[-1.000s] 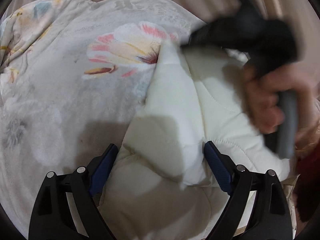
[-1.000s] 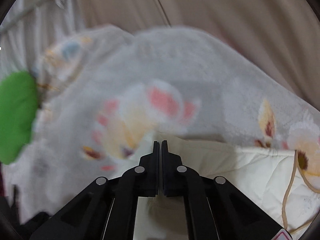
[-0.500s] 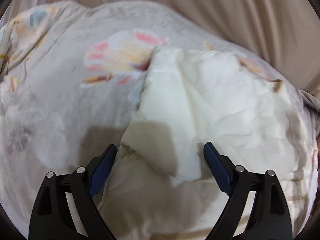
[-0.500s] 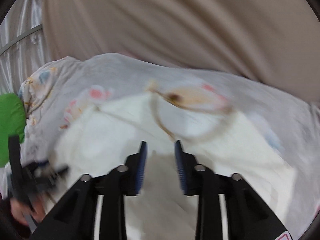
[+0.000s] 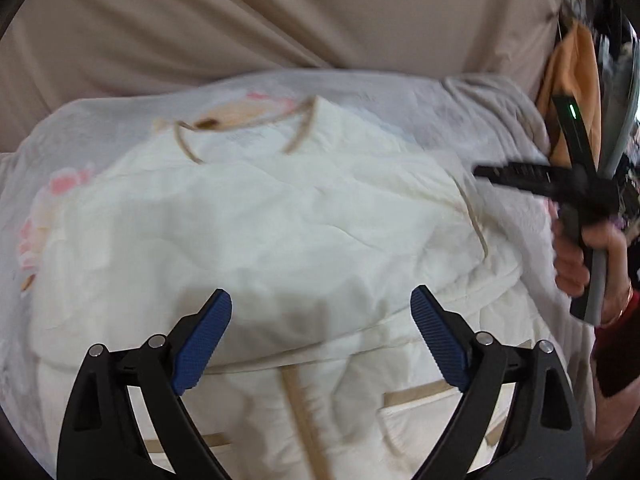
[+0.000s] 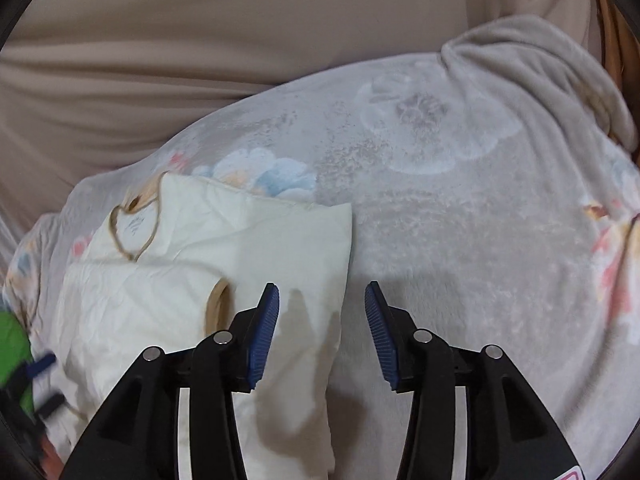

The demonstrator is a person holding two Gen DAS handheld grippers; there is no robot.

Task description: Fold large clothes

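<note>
Across a grey floral blanket (image 6: 460, 216) lies the cream quilted garment (image 5: 260, 220), partly folded on itself, with tan piping along its seams and a tan-trimmed neckline (image 5: 244, 128) at its far side. Beyond the blanket's far edge rises a beige fabric backdrop (image 5: 240, 20), creased in broad folds.

Left wrist view: the left claw (image 5: 320, 312) hovers over the near half of the garment, its blue-padded fingers (image 5: 204, 340) spread wide, nothing between them. A folded-over layer ends in a soft edge just ahead of the fingertips; below it a tan strip runs toward the camera. At the right margin a person's hand (image 5: 580, 256) grips the handle of the right claw (image 5: 492, 172), which points across the garment's right border.

Right wrist view: the right claw (image 6: 322, 300) is opening, jaws partly apart, pads pressing on nothing. The garment's straight right edge (image 6: 346, 256) passes beneath the gap between the fingers; cream cloth lies under the left finger, bare blanket under the right. To the right of that edge the blanket is open and unoccupied as far as a bunched ridge (image 6: 540, 64) at its far right corner. A green object (image 6: 14, 344) shows at the left margin, blurred; what it is cannot be told.
</note>
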